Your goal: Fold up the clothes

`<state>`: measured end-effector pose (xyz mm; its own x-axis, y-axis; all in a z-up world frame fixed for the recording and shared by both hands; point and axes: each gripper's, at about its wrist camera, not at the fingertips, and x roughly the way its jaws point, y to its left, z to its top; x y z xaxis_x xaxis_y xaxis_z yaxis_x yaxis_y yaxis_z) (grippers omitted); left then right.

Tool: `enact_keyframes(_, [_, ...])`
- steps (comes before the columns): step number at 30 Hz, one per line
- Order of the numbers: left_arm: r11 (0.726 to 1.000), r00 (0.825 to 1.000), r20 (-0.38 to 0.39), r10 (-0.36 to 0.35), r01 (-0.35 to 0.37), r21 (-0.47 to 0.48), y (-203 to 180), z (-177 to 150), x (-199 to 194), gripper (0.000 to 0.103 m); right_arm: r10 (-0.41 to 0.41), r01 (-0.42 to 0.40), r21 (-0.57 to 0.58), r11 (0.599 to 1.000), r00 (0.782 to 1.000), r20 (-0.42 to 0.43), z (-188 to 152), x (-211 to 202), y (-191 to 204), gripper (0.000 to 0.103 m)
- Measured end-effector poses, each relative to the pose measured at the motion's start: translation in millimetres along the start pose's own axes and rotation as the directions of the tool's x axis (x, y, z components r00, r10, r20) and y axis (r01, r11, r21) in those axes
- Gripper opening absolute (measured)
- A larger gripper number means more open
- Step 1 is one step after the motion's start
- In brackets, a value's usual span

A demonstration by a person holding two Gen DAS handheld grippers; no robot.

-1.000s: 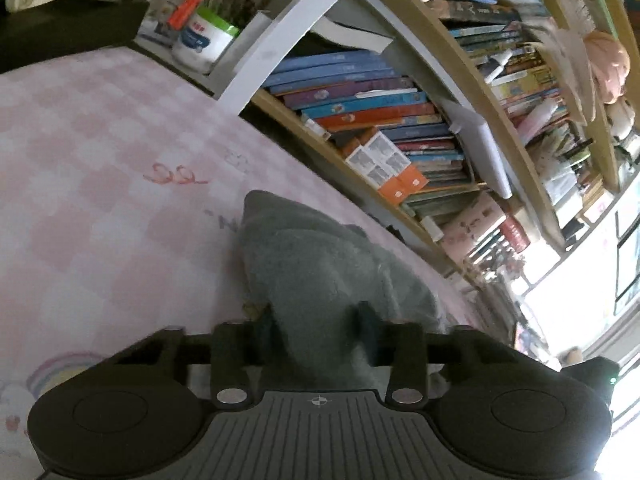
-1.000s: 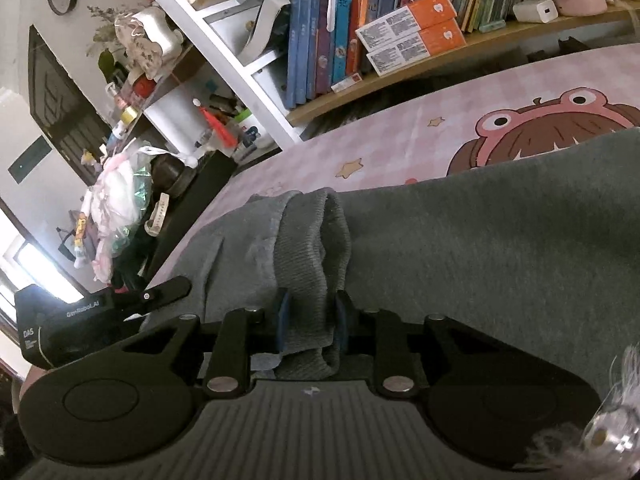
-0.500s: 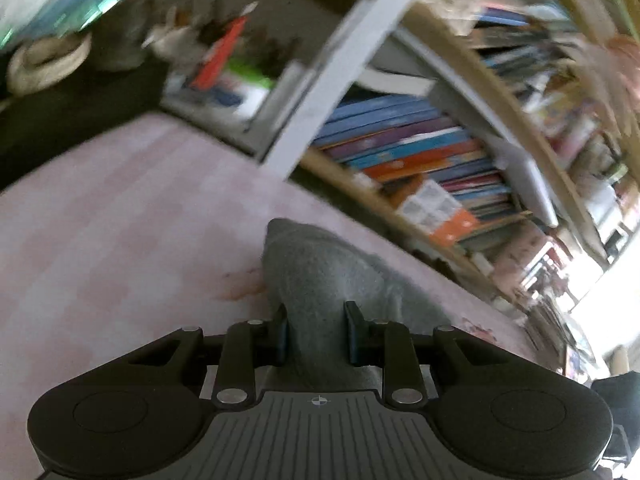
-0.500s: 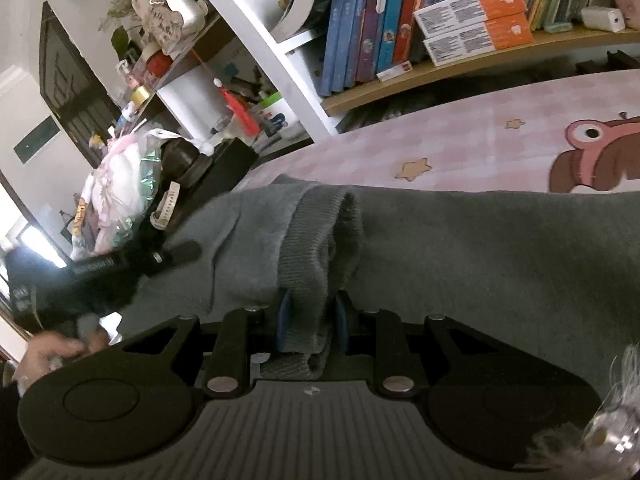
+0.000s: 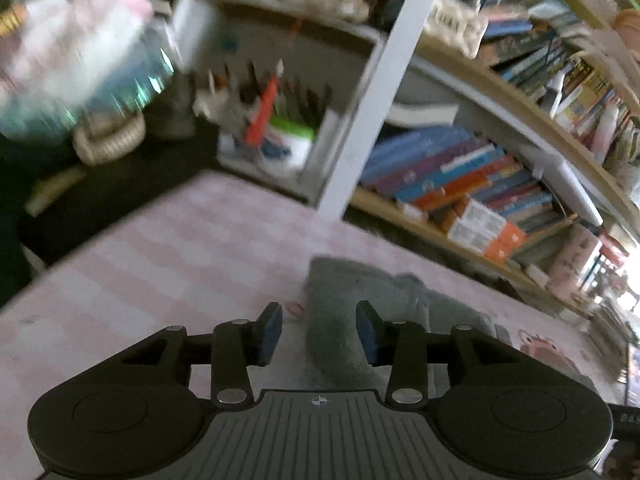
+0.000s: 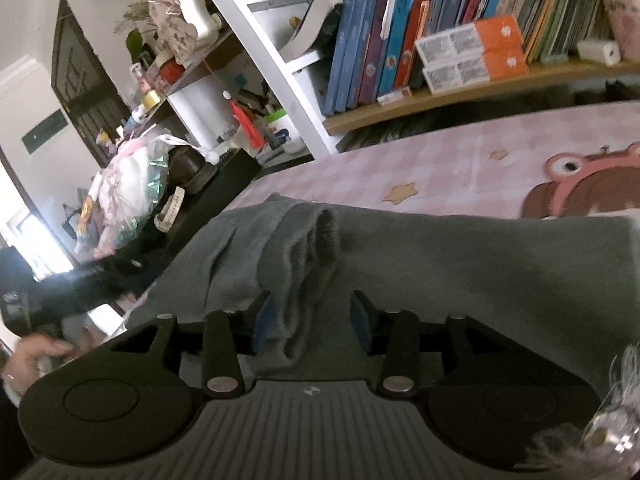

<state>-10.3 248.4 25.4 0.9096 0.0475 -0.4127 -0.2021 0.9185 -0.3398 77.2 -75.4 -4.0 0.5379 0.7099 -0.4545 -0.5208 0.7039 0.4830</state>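
The left gripper had its fingers spread wide, with nothing clamped between the blue pads. A grey garment lay on the pink checked sheet, and its folded end passed through the gap nearer the right-hand pad; whether it touched that pad could not be determined. The left wrist view was motion-blurred toward its upper left.

The right gripper also stood with its fingers apart. The ribbed cuff of the grey garment lay loose in the gap and drooped toward the gripper body, gripped by neither pad.

The right wrist view showed features the left did not: the broad body of the garment spread flat across the sheet, with its far edge near a cartoon print and a star print. At the left edge of that view, a hand held the other, dark and blurred gripper beside the garment's left edge.

The left wrist view showed only the narrow folded end of the garment, lying toward the far edge of the sheet. Both views showed the bookshelf beyond the sheet's far edge, holding leaning books and orange-and-white boxes.
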Motion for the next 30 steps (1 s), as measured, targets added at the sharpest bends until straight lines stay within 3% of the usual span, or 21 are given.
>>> enact_keyframes(4, [0.999, 0.997, 0.071, -0.02, 0.018, 0.03, -21.8, -13.0, -28.8, 0.05, -0.032, 0.032, -0.047, 0.998, 0.999, 0.004, -5.6, -28.0, -14.0, 0.049])
enact_keyframes(13, [0.982, 0.99, 0.059, -0.131, 0.122, 0.143, -100.9, -48.0, -36.0, 0.051, -0.013, 0.017, -0.091, 0.996, 0.999, 0.04, -12.1, -84.6, -43.7, 0.056])
enact_keyframes(15, [0.974, 0.987, 0.044, -0.152, 0.142, 0.179, -119.8, -54.7, -34.2, 0.063, -0.019, 0.024, -0.083, 0.996, 0.998, 0.061, -9.7, -93.8, -51.4, 0.058])
enact_keyframes(16, [0.969, 0.986, 0.037, -0.162, 0.152, 0.196, -129.2, -58.1, -33.3, 0.076, -0.022, 0.027, -0.075, 0.997, 0.997, 0.074, -7.8, -97.9, -55.2, 0.059])
enact_keyframes(17, [0.963, 0.986, 0.039, -0.164, 0.151, 0.222, -138.1, -62.1, -33.8, 0.08, -0.025, 0.031, -0.067, 0.997, 0.996, 0.087, -5.9, -102.1, -58.9, 0.06])
enact_keyframes(19, [0.946, 0.987, 0.037, -0.159, 0.142, 0.293, -156.4, -71.0, -34.1, 0.082, -0.032, 0.038, -0.05, 0.998, 0.993, 0.113, -2.1, -110.4, -66.3, 0.06])
enact_keyframes(24, [0.89, 0.989, -0.019, -0.149, 0.143, 0.433, -192.4, -92.1, -28.9, 0.091, -0.052, 0.054, -0.008, 0.999, 0.983, 0.177, 7.4, -131.1, -84.9, 0.076])
enact_keyframes(27, [0.866, 0.99, -0.047, -0.131, 0.137, 0.48, -205.5, -102.1, -26.2, 0.095, -0.117, 0.122, -0.032, 0.992, 0.985, 0.126, 15.2, -128.2, -96.5, 0.077])
enact_keyframes(30, [0.856, 0.99, -0.07, -0.119, 0.138, 0.497, -212.4, -108.4, -24.7, 0.097, -0.137, 0.139, -0.045, 0.989, 0.99, 0.045, 22.9, -115.4, -110.6, 0.078])
